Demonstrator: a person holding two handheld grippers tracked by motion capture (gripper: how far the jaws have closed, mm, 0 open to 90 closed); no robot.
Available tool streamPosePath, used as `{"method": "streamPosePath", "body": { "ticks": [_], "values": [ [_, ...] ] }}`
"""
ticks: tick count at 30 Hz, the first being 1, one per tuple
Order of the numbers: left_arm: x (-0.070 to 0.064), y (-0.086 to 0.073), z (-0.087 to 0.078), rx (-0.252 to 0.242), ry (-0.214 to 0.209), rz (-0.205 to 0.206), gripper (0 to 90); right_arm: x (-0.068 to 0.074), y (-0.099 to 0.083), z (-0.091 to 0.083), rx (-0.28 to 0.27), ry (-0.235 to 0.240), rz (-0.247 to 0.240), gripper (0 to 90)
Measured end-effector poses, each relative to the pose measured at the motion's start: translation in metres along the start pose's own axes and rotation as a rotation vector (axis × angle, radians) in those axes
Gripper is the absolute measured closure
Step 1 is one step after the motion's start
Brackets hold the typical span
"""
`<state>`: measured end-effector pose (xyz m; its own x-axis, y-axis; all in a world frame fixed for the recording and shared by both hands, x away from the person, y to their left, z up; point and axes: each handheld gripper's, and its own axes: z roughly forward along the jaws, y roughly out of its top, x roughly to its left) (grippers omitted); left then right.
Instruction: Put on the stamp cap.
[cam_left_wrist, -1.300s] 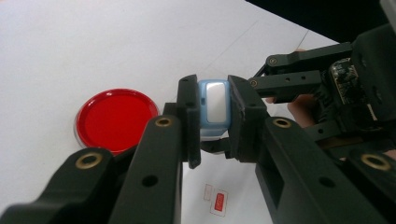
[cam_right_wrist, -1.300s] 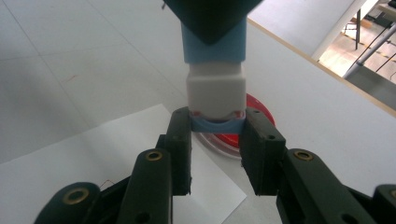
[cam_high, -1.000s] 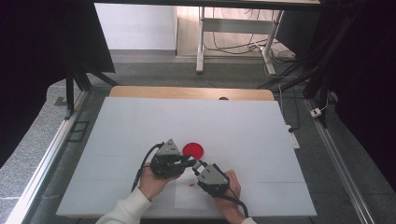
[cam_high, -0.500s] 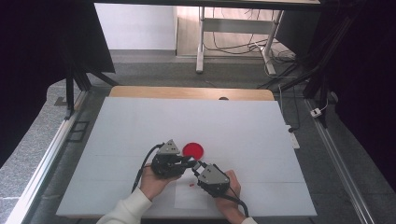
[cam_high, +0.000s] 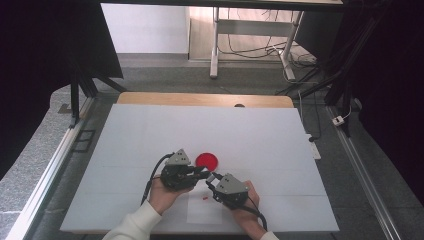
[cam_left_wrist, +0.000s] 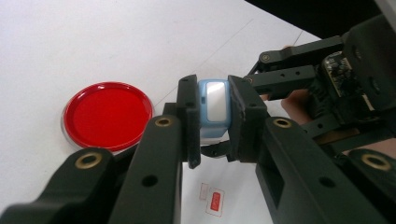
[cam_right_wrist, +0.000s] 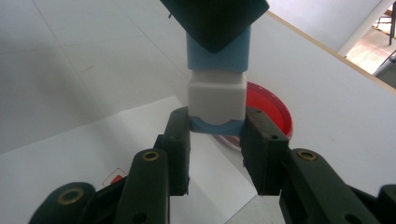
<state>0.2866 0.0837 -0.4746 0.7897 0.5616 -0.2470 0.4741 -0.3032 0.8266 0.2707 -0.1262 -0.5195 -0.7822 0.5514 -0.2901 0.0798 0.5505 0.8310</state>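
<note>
Here the left gripper (cam_left_wrist: 212, 123) has its two black jaws clamped on the sides of a small pale-blue and white plastic block (cam_left_wrist: 213, 109), whose glossy white face shows between them in the left gripper view. In the right gripper view, the right gripper (cam_right_wrist: 215, 140) stands with its jaws on either side of the same block's (cam_right_wrist: 217, 93) lower end, at the rounded blue base under the white band; the left-hand pad seems to touch it, while the other looks to stand slightly off, so whether it grips cannot be told.

In the high view the two grippers (cam_high: 200, 172) (cam_high: 214, 181) meet nose to nose near the front of the white table (cam_high: 150, 130), the block held up between them above the sheet. A round red shallow dish (cam_high: 206, 160) lies flat just behind them. A white paper sheet with a small red mark (cam_high: 205, 212) lies beneath.
</note>
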Motion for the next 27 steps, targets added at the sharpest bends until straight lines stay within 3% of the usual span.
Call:
{"method": "streamPosePath", "body": {
  "ticks": [7,12,24,27],
  "values": [
    [0.002,0.003,-0.006,-0.025,-0.008,0.005,75.4,-0.005,-0.002,-0.001,-0.001,0.041,0.037,53.0],
    [0.004,0.003,-0.009,-0.031,-0.014,0.007,75.4,-0.011,-0.006,-0.005,-0.002,0.076,0.067,51.3],
    [0.007,0.005,-0.015,-0.029,-0.028,0.025,75.4,-0.046,-0.031,-0.041,0.016,0.089,0.142,49.6],
    [0.007,0.005,-0.017,-0.025,-0.027,0.035,75.4,-0.057,-0.040,-0.052,0.023,0.074,0.170,49.2]
  ]
}}
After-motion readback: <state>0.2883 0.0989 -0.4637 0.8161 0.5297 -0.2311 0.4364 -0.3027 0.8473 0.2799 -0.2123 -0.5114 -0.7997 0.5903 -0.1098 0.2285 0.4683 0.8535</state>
